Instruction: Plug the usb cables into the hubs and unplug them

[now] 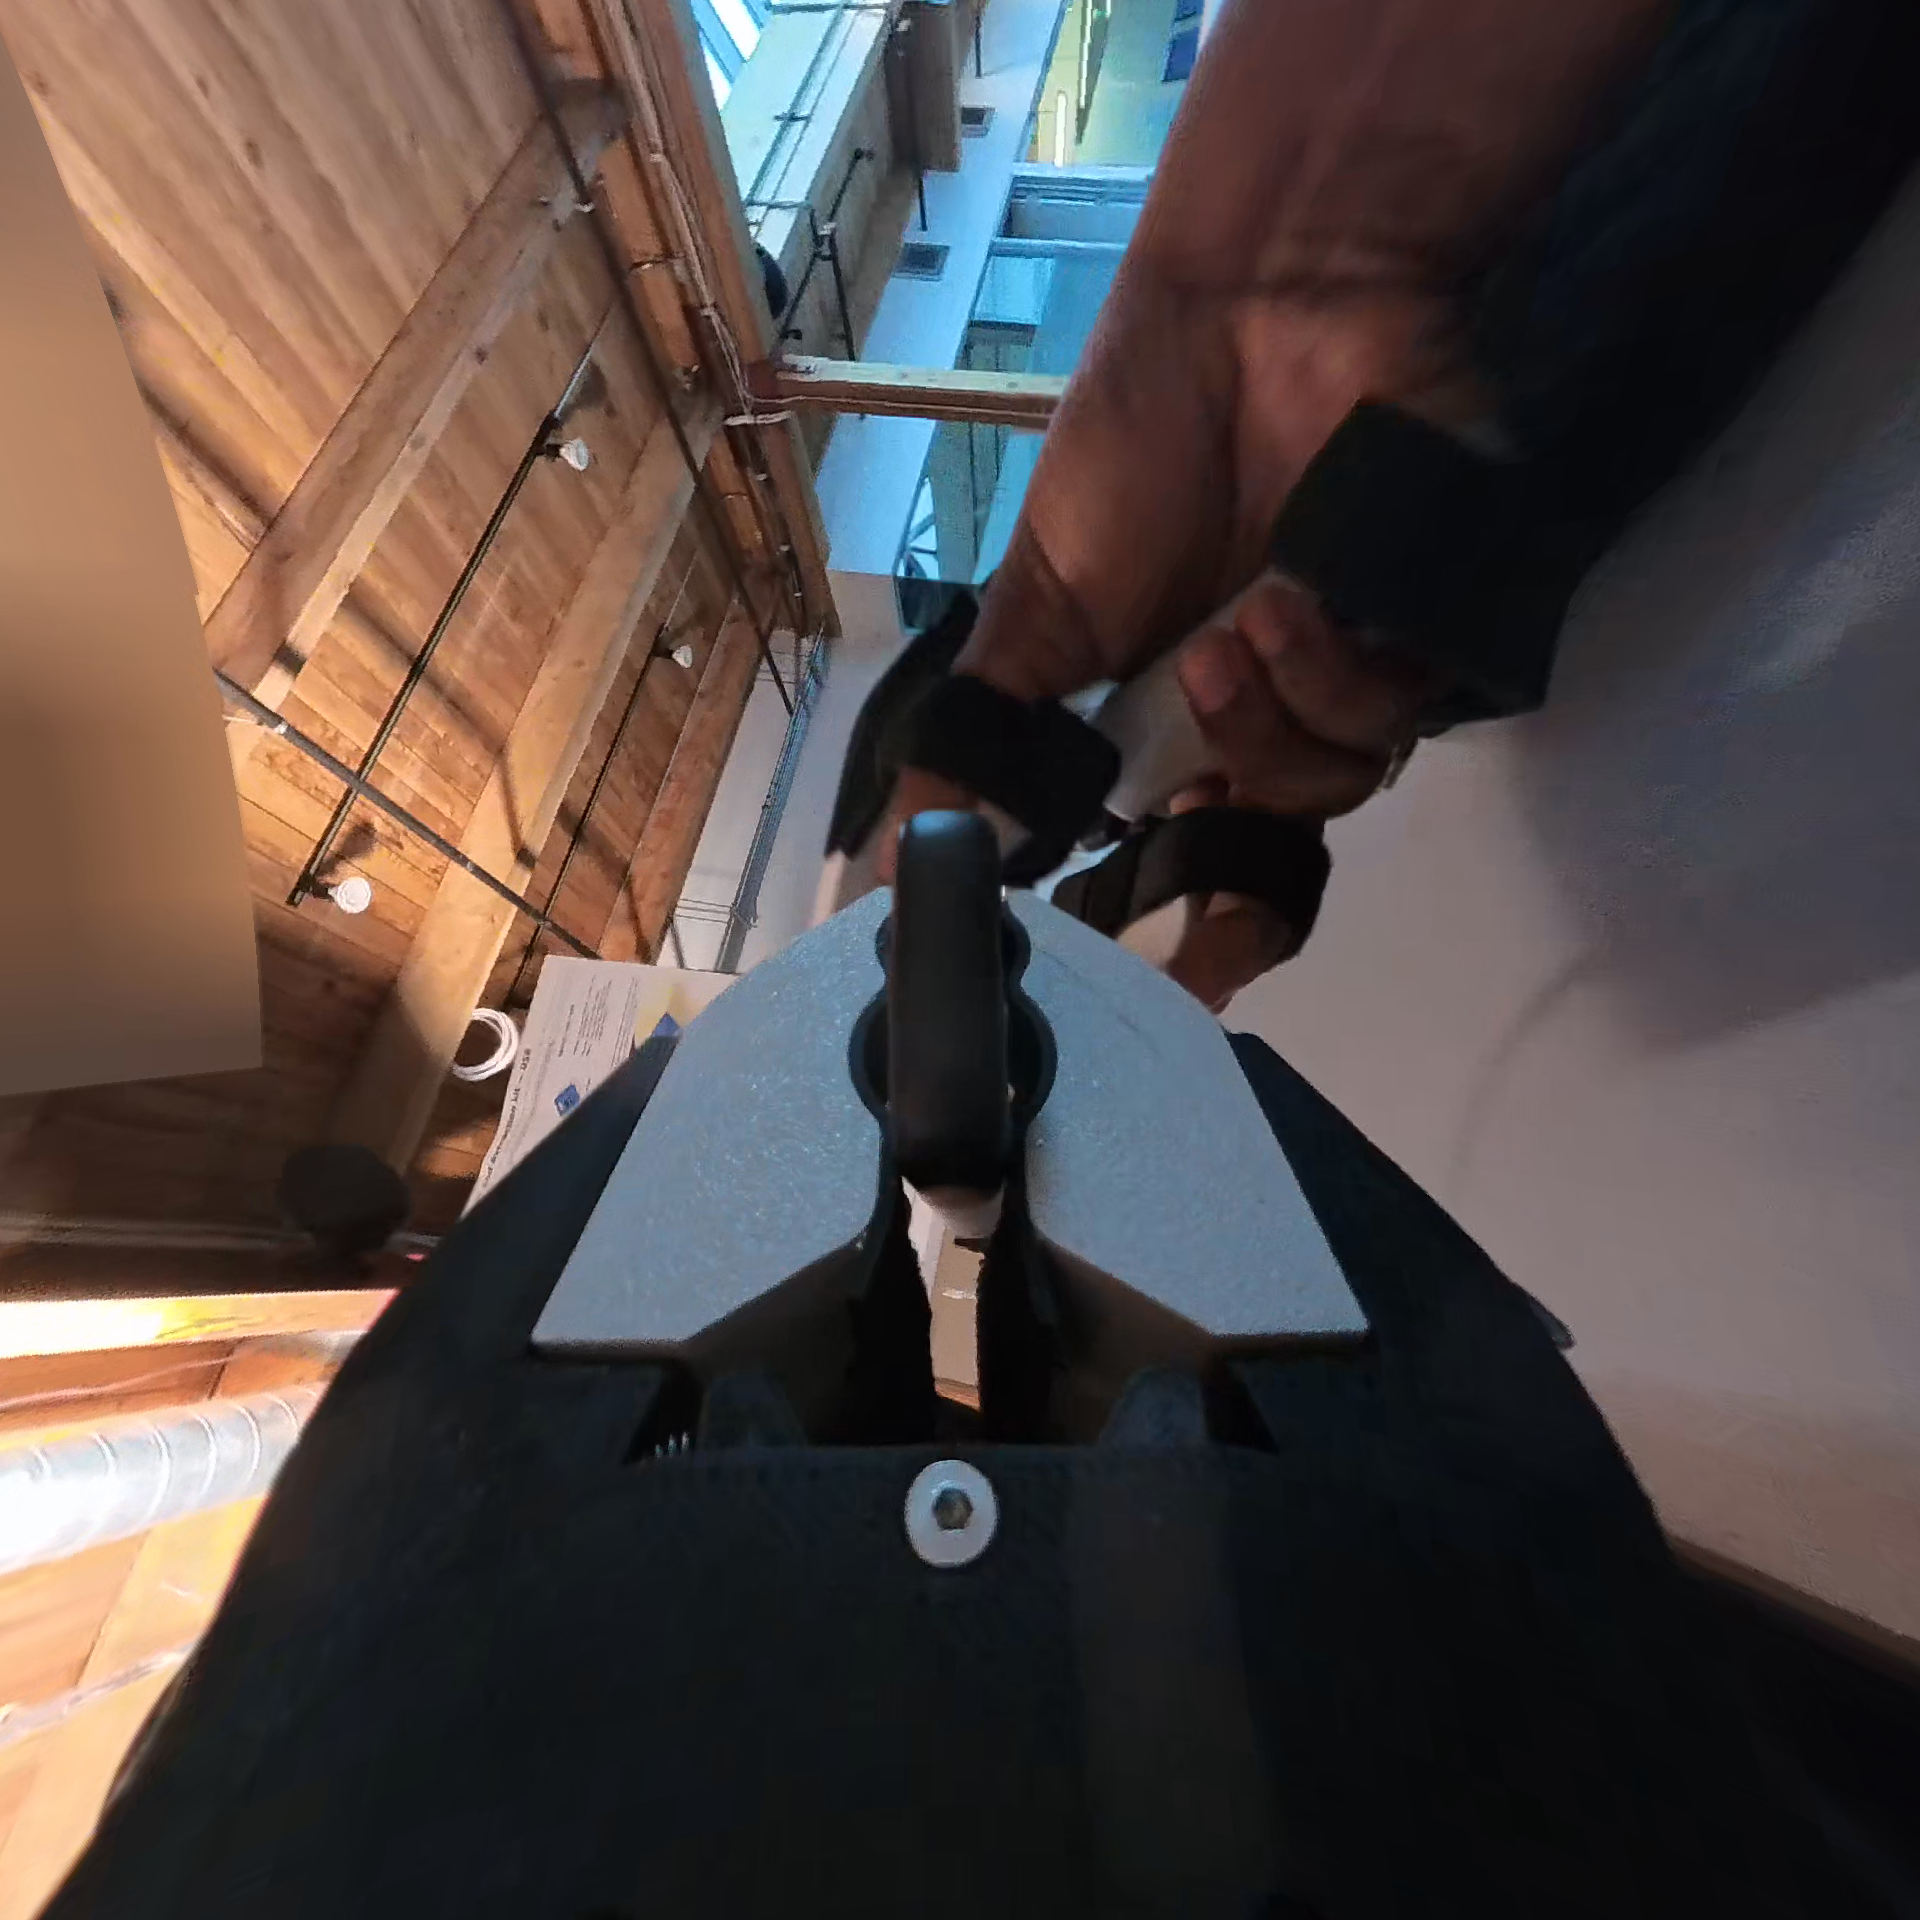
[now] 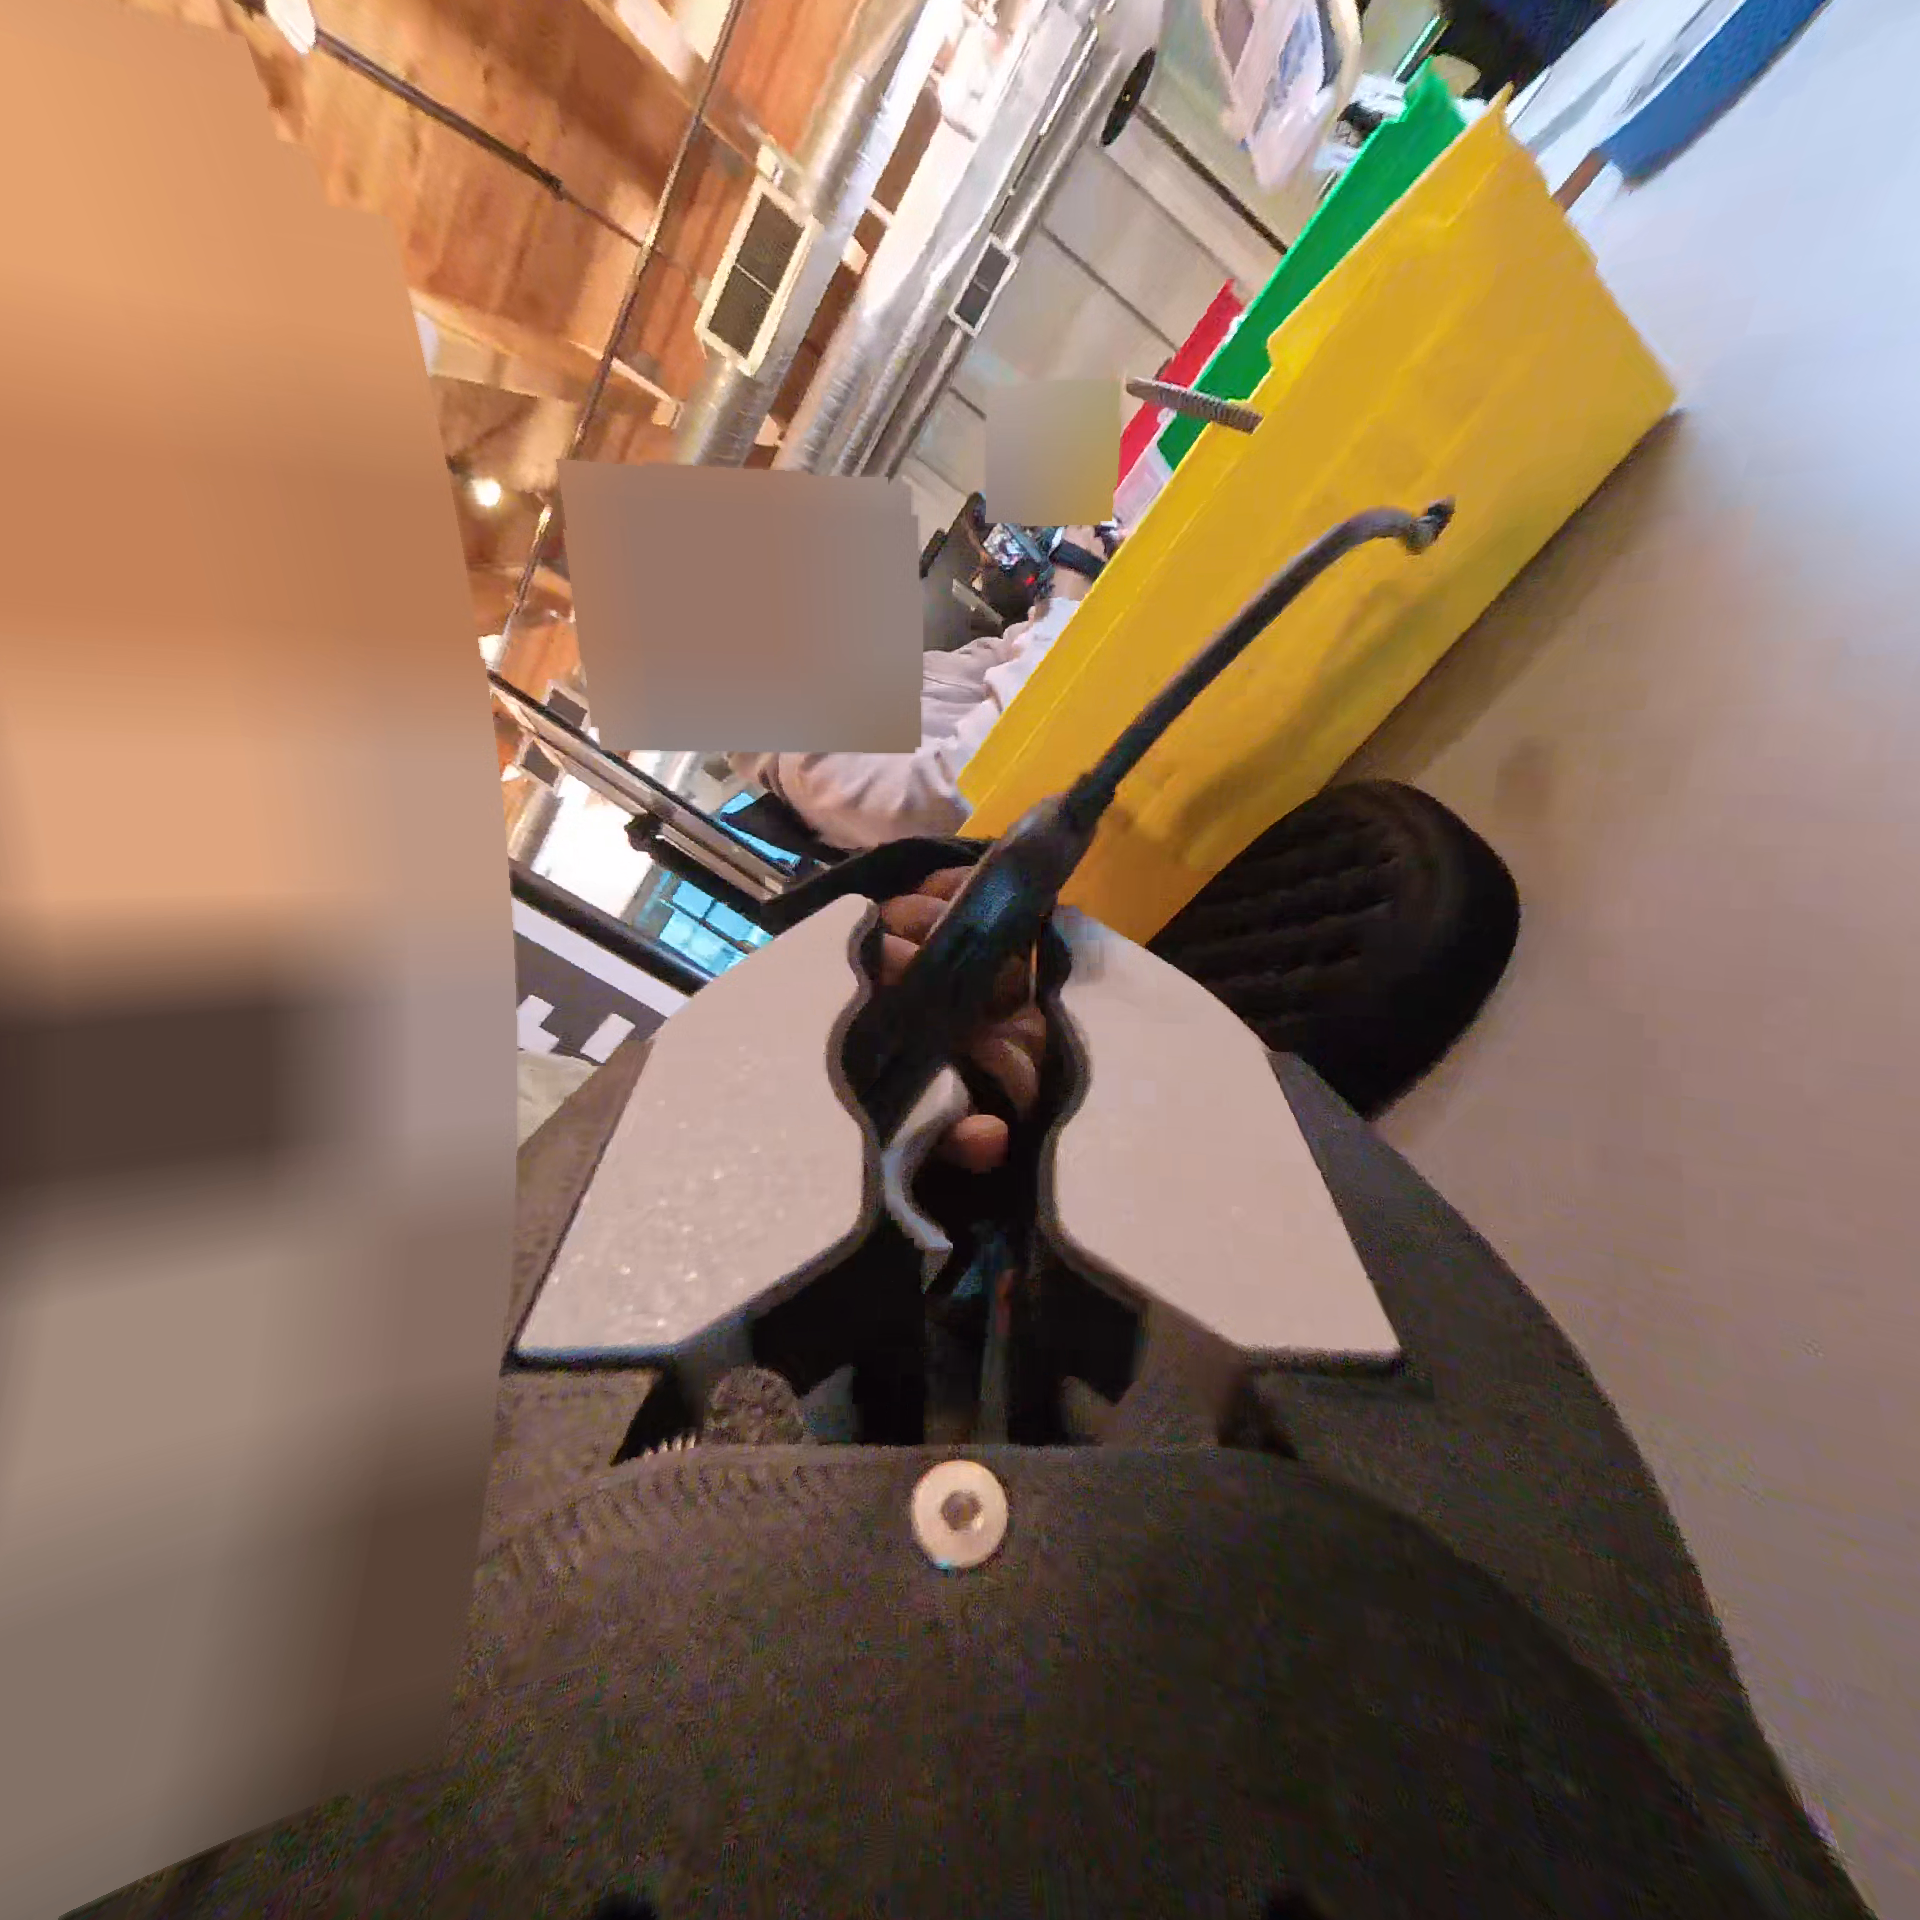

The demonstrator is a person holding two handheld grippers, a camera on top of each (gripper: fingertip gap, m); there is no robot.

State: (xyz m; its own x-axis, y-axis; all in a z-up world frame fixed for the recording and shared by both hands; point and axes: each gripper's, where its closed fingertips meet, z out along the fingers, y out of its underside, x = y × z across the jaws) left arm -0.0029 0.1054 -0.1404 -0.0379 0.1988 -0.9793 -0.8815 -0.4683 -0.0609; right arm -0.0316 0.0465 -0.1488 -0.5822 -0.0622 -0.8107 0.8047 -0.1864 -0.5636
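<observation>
Black hub sits pinched in the left tool. Right tool grips a black usb cable plug, cord trailing toward a yellow bin on the desk.

The white sheet bears print, seemingly too blurred to read.

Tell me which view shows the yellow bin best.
The right wrist view: the yellow bin stands on the table beyond the right hand-held gripper, its long side in plain sight. The left wrist view shows none of it.
</observation>
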